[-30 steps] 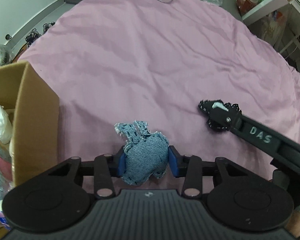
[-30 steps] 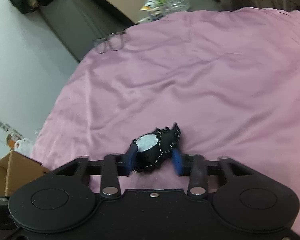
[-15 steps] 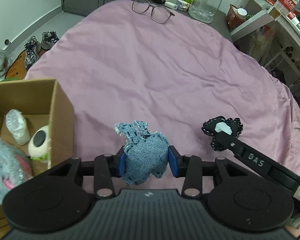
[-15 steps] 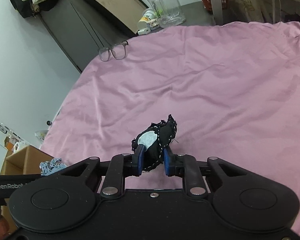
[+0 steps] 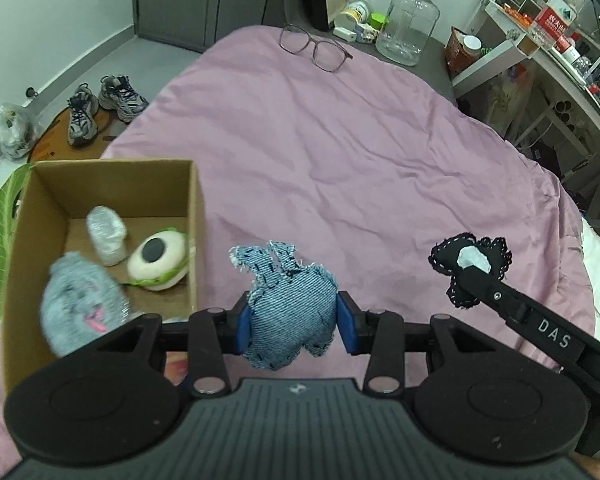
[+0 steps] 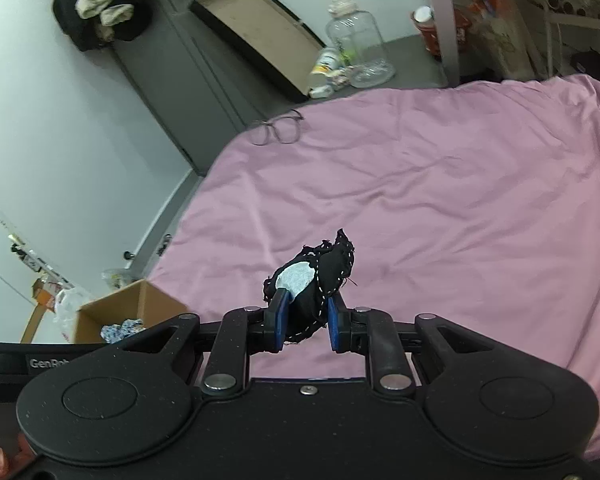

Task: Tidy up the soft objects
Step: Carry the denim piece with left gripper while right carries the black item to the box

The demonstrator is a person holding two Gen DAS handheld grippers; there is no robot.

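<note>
While the left wrist camera looked down over the pink bed cover (image 5: 340, 152), the left hand-held gripper (image 5: 294, 320) was clamped on a denim stuffed toy (image 5: 290, 308), its blue pads pressed against both sides of the toy, which was held above the cover just right of a cardboard box (image 5: 194, 240). Inside the box lay a grey plush (image 5: 80, 296), a cream round plush with a black spot (image 5: 158, 258) and a small white bundle (image 5: 106, 234). To the right in the same view, the right hand-held gripper (image 5: 466, 276) reached in with a black stuffed toy (image 5: 470, 258), white-stitched with a pale patch, gripped at its tip above the cover. A pair of glasses (image 5: 316, 48) rested at the far edge of the bed, with a clear jug (image 5: 408, 24) beyond it and sneakers (image 5: 100, 106) on the floor to the left. From the right wrist camera, the right hand-held gripper (image 6: 304, 324) was closed on the black stuffed toy (image 6: 316, 284), the blue pads squeezing its lower part while the rest stuck up and forward over the bed cover (image 6: 440, 200). The cardboard box (image 6: 128, 308) showed at lower left beside the bed, with a scrap of the denim toy (image 6: 120, 328) visible in front of it, and the glasses (image 6: 276, 132) lay near the far edge.
</note>
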